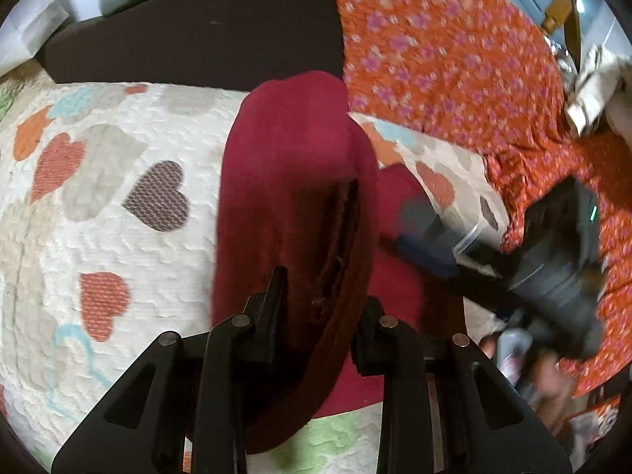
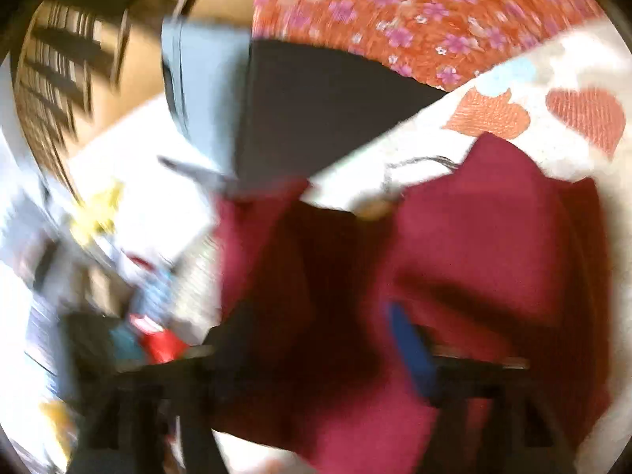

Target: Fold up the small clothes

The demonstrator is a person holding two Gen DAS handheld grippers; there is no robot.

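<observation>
A dark red garment (image 1: 292, 181) is folded lengthwise over the heart-patterned quilt (image 1: 102, 237). My left gripper (image 1: 322, 296) is shut on its near hemmed edge and holds that end above the quilt. To the right in this view, my right gripper (image 1: 418, 233) is blurred, with its tips at the garment's right side. The right wrist view is blurred. There the red garment (image 2: 474, 237) fills the middle, and my right gripper (image 2: 320, 331) has its jaws wide apart. Its blue fingertip (image 2: 407, 339) lies against the cloth without pinching it.
An orange floral fabric (image 1: 454, 71) covers the bed's far right. A dark cushion (image 1: 197, 39) stands behind the garment. A wooden bedpost (image 1: 553, 12) and crumpled pale cloth (image 1: 592, 91) sit at the upper right. A hand (image 1: 549, 379) holds the right gripper.
</observation>
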